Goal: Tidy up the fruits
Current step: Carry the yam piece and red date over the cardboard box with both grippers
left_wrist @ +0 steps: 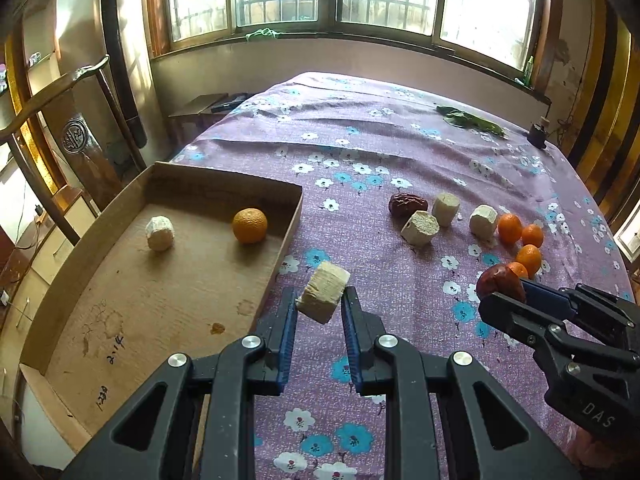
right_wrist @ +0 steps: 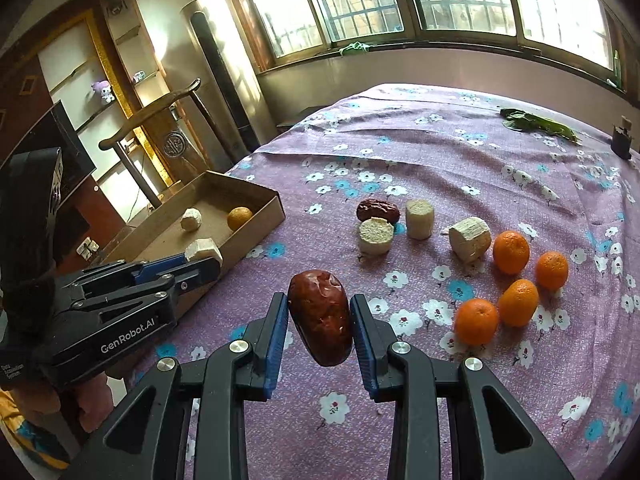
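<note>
Two claws, both full: our left claw (left_wrist: 319,300) pinches a pale chunk (left_wrist: 322,297) beside the box (left_wrist: 256,184); our right claw (right_wrist: 320,322) clamps a red date (right_wrist: 321,317), oranges (right_wrist: 476,321) to its right.

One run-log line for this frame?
left claw: shut on pale chunk | right claw: shut on red date | cardboard tray: one orange, one chunk
</note>
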### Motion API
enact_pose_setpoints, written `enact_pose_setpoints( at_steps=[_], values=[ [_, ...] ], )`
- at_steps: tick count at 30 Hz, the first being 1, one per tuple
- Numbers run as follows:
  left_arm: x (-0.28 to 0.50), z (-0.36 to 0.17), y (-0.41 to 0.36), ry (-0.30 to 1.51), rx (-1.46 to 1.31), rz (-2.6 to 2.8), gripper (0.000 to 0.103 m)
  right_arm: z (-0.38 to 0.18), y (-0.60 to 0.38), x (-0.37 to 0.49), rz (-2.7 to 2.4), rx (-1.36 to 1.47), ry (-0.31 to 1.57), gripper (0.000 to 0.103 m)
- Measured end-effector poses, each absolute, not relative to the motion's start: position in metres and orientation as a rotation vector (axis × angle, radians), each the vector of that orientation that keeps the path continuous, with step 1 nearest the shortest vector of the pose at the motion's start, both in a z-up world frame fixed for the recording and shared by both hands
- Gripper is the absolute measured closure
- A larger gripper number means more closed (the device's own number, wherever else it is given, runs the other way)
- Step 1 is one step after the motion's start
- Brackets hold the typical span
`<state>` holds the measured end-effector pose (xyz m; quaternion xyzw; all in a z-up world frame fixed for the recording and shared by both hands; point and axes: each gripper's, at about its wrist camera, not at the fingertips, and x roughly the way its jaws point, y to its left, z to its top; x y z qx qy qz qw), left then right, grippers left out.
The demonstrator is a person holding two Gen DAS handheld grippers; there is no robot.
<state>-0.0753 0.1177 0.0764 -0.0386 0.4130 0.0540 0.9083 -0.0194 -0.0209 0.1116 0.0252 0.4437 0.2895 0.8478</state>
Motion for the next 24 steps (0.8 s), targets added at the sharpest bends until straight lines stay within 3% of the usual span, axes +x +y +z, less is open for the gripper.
enact_pose_setpoints(
  at_steps=[24],
  values=[
    [-0.093, 0.081, 0.198, 0.843, -0.131, 0.232, 0.081, 0.119, 0.061, -0.022, 0.722, -0.022, 0.938, 0.068]
  ],
)
